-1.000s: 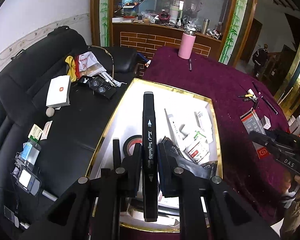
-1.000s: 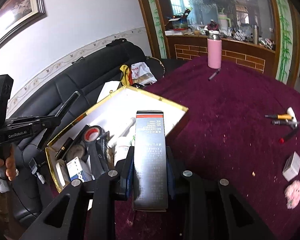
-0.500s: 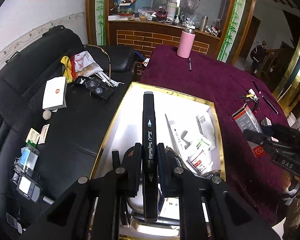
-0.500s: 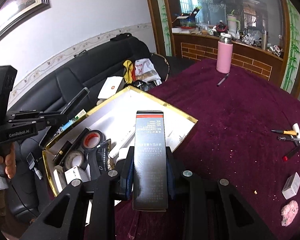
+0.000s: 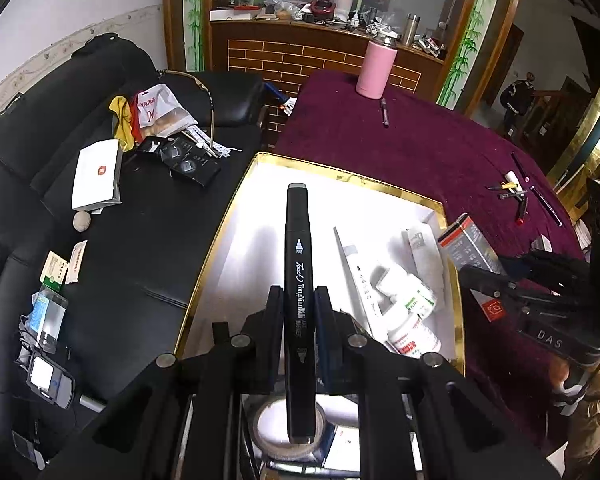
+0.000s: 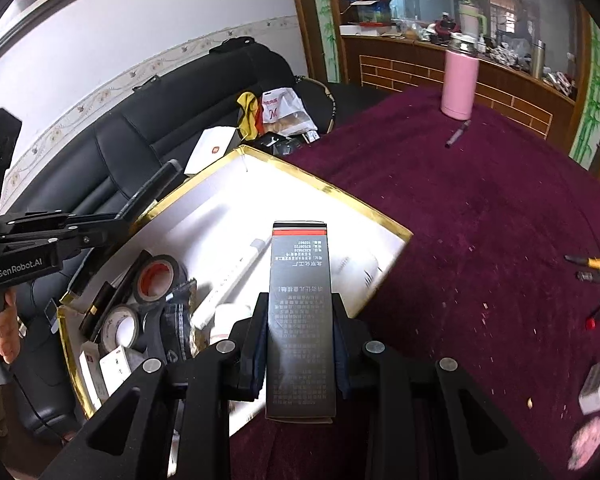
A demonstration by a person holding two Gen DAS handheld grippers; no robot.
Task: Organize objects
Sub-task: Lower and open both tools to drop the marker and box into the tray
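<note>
The left gripper [image 5: 298, 316] was clamped tight on a black double-ended marker [image 5: 299, 280], which ran straight out between its fingers and hung over the near half of the gold-edged white box [image 5: 220, 240]. The right gripper [image 6: 300, 332] was closed on a dark grey carton [image 6: 300, 312] with a red band at its far end (the print on it was too small to read), held above the box's right rim where it met the maroon tablecloth [image 6: 480, 220]. In the box below, nearest the grippers, lay rolls of tape, one black with a red core [image 6: 156, 280] and a paler one [image 6: 120, 326] just beside it, then a white tube [image 5: 360, 276] and two white bottles with red and green labels [image 5: 410, 320] toward the right wall. The far half of the box floor was bare white. To the left, on the black leather sofa [image 5: 140, 248], sat a white box with an orange logo [image 5: 98, 174] and, farther back, a plastic bag [image 5: 158, 108]. Out on the cloth to the right lay a scatter of pens [image 5: 514, 194]. At the far edge of the table stood a pink flask [image 5: 376, 68], upright, with a dark pen [image 5: 385, 112] just in front of it.
</note>
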